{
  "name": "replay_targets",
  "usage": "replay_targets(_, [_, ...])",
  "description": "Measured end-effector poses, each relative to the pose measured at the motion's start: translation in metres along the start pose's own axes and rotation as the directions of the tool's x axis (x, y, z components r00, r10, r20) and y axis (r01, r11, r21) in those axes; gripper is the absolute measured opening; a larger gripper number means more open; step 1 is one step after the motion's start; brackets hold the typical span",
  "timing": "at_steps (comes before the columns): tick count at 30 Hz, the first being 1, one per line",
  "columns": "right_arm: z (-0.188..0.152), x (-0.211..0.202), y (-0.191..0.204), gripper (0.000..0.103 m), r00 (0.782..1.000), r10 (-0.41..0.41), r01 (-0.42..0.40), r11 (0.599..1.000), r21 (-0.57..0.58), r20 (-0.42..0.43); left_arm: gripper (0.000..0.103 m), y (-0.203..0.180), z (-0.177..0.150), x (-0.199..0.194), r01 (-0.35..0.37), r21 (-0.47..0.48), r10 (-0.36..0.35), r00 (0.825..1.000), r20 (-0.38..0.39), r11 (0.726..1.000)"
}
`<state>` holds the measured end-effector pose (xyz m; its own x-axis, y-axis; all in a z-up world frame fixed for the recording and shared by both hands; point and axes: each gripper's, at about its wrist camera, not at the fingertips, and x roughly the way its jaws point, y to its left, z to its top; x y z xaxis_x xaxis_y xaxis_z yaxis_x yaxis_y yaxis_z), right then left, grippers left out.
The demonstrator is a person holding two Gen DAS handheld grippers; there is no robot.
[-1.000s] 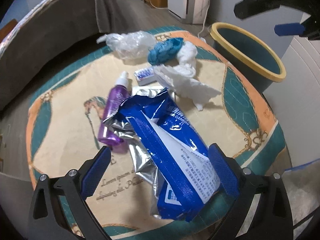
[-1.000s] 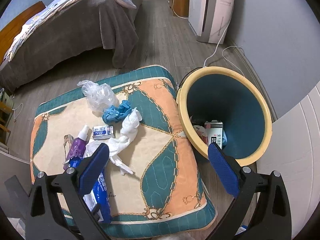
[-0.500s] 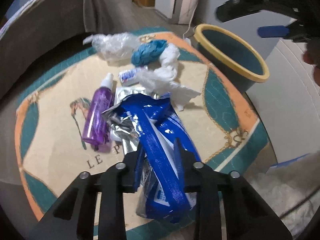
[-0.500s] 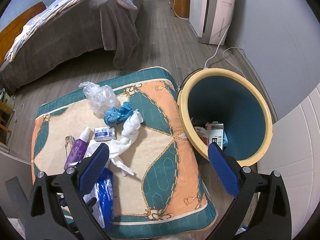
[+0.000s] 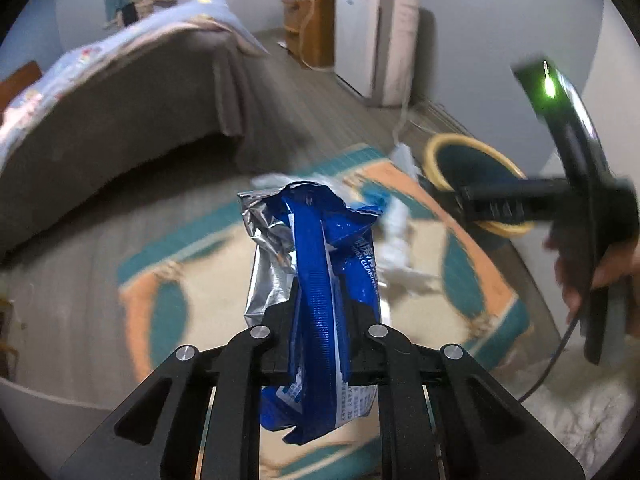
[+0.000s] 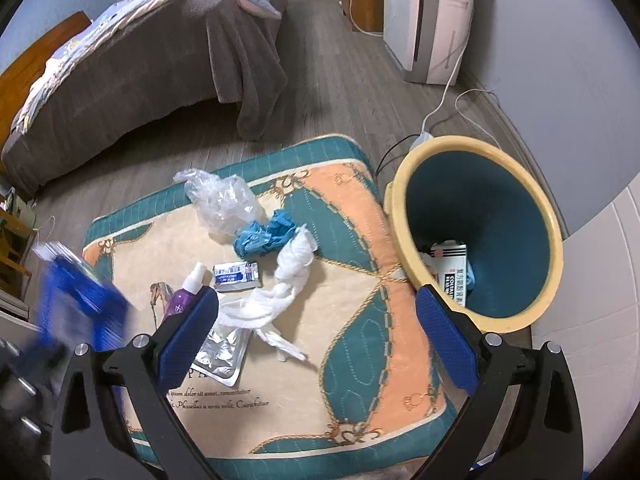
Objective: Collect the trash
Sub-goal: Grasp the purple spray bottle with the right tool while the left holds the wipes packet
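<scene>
My left gripper (image 5: 320, 312) is shut on a blue and silver wipes packet (image 5: 316, 264) and holds it up off the rug; the packet shows blurred at the left of the right wrist view (image 6: 80, 300). My right gripper (image 6: 316, 328) is open and empty, hovering above the rug (image 6: 360, 360) beside the yellow-rimmed teal bin (image 6: 484, 232). On the rug lie a clear plastic bag (image 6: 224, 204), blue gloves (image 6: 264, 234), white tissue (image 6: 280, 288), a small box (image 6: 235, 276), a purple spray bottle (image 6: 185, 296) and a silver foil sachet (image 6: 220, 356).
The bin (image 5: 468, 176) holds a carton (image 6: 452, 268). A bed (image 6: 140, 80) with a grey cover stands at the back left. A white appliance (image 6: 432, 16) and its cable (image 6: 448, 104) are behind the bin. A white wall (image 6: 592, 320) is on the right.
My left gripper closed on the wipes packet and lifted it off the rug, tilting upward. A silver foil sachet is now exposed on the rug. The right gripper barely moved.
</scene>
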<state>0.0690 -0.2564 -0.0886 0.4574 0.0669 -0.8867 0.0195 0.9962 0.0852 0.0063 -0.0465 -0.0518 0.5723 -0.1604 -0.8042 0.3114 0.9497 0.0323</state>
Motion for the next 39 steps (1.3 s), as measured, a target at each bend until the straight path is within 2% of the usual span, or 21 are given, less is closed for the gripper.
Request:
replay_targets(4, [-0.001,0.011,0.017,0.097,1.0,-0.015,0.014,0.999,-0.042,-0.013,0.016,0.037,0.001,-0.003,-0.067,-0.037,0.067,0.998,0.017,0.997])
replay_targets(9, [-0.003,0.029,0.042,0.097,0.999,-0.022,0.018,0.996,-0.088,-0.04,0.016,0.075,-0.008,0.011,-0.059,-0.135,0.06,0.998,-0.002,0.989])
replay_targets(17, [-0.016,0.065,0.121,0.095,0.995,0.01,-0.029,0.98,-0.195,-0.098,0.016,0.113,-0.015,0.015,-0.085,-0.168,0.085,0.996,-0.01,0.982])
replay_targets(21, [-0.023,0.085,0.144,0.084,0.991,0.001,-0.031,0.976,-0.214,-0.136,0.016,0.126,-0.023,0.013,-0.093,-0.178,0.092,0.996,-0.016,0.98])
replay_targets(25, [-0.028,0.102,0.149,0.074,0.982,0.005,-0.036,0.986,-0.16,-0.188,0.016,0.139,-0.031,0.011,-0.091,-0.203,0.089,0.996,-0.023,0.975])
replay_targets(27, [-0.031,0.109,0.154,0.065,0.977,0.014,-0.046,0.988,-0.146,-0.212,0.016,0.144,-0.033,0.011,-0.088,-0.214,0.084,0.996,-0.027,0.973])
replay_targets(34, [-0.042,0.129,0.166,0.049,0.966,0.013,-0.051,0.989,-0.14,-0.26,0.016,0.144,-0.033,0.01,-0.074,-0.215,0.07,0.997,-0.023,0.974])
replay_targets(36, [-0.046,0.135,0.168,0.04,0.962,0.002,-0.048,0.985,-0.163,-0.273,0.016,0.143,-0.033,0.011,-0.07,-0.21,0.067,0.997,-0.023,0.975])
replay_targets(39, [-0.046,0.132,0.17,0.037,0.965,0.005,-0.057,0.981,-0.188,-0.264,0.016,0.142,-0.031,0.012,-0.065,-0.209,0.061,0.998,-0.024,0.976])
